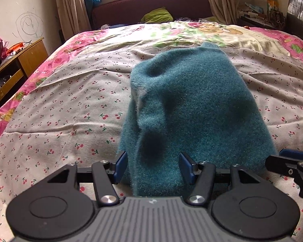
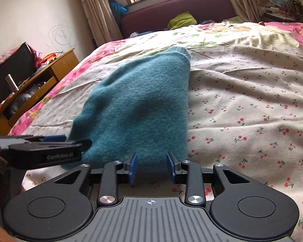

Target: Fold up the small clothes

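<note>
- Garment: one teal fuzzy knit garment (image 1: pixel 192 104) lies on the bed (image 1: pixel 70 100), centre of the left wrist view, stretching from the lower centre up toward the middle of the frame.
- Left hand-held gripper (image 1: pixel 153 167): blue pads spread apart, near edge of the knit lying between them; no pinch visible, so I read it as open around the hem, not clamped.
- Right hand-held gripper (image 2: pixel 151 167): pads likewise apart, at the lower centre of its view, with the near edge of the garment just ahead of or between them; open, whether it touches the cloth is not resolvable.
- Each tool appears in the other's view: the right one at the lower right edge of the left view, the left one at the lower left of the right view, beside the garment's near corner.
- Progress (judgement): early. The piece looks bunched and humped, not flat; no clean fold line evident. Flattening and folding remain.
- Hidden or unclear: garment type, sleeves or openings cannot be made out; its near edge is cut off behind the tool bodies. Wooden cabinet (image 1: pixel 20 60) at left is cluttered, contents indistinct.
</note>
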Demonstrator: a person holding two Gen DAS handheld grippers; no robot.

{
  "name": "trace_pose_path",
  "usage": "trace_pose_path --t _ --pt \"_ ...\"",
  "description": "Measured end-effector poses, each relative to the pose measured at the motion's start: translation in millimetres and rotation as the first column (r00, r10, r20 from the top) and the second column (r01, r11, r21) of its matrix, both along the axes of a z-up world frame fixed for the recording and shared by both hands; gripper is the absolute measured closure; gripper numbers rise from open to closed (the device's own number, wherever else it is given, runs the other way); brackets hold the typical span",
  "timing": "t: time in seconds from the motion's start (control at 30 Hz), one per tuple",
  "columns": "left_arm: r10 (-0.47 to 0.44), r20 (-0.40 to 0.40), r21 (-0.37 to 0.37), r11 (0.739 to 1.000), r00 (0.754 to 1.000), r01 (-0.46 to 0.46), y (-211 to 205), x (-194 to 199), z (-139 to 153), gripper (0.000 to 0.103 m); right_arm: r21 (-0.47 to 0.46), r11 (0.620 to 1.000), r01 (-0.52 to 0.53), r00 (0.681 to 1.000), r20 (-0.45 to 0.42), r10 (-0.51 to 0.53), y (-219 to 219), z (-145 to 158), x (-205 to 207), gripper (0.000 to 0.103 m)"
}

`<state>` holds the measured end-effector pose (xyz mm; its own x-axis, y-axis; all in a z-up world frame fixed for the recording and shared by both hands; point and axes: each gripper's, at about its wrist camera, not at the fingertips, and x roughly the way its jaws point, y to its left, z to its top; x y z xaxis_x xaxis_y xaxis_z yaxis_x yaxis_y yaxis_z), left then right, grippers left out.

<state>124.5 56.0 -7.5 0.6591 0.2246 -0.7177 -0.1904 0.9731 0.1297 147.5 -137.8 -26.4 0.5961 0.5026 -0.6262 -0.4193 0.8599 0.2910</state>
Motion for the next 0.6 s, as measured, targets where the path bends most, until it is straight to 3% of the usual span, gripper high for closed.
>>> trace_pose_path --t 0.13,0.2,0.27,0.37,0.5,0.6 --pt "-0.005 0.048 -0.093 0.996 0.999 0.009 11.6 0.1 9.9 0.035 0.010 1.000 0.028 1.000 0.008 -0.028 -9.2 6.0 11.0 0.064" --pt "0.004 0.089 -0.142 0.990 0.996 0.009 19.3 2.0 21.4 0.035 0.031 0.999 0.034 0.999 0.014 -0.035 -14.9 10.1 20.5 0.056" --pt "-0.012 0.122 -0.157 0.987 0.992 0.032 22.0 8.7 31.0 0.034 0.066 0.997 0.038 0.999 -0.002 -0.038 -19.2 12.0 35.0 0.045" --pt "-0.053 0.143 -0.179 0.981 0.988 0.078 21.8 23.3 34.7 0.032 0.137 0.989 0.051 0.997 -0.057 -0.043 -24.8 9.0 63.5 0.038" --pt "-0.086 0.141 -0.215 0.970 0.986 0.115 28.7 46.6 23.8 0.032 0.175 0.981 0.082 0.991 -0.116 -0.062 -24.8 -4.6 98.2 0.035" --pt "-0.097 0.108 -0.174 0.978 0.989 0.115 40.0 62.3 6.7 0.032 0.246 0.968 0.052 0.984 -0.178 -0.007 -17.1 -18.7 120.0 0.035"
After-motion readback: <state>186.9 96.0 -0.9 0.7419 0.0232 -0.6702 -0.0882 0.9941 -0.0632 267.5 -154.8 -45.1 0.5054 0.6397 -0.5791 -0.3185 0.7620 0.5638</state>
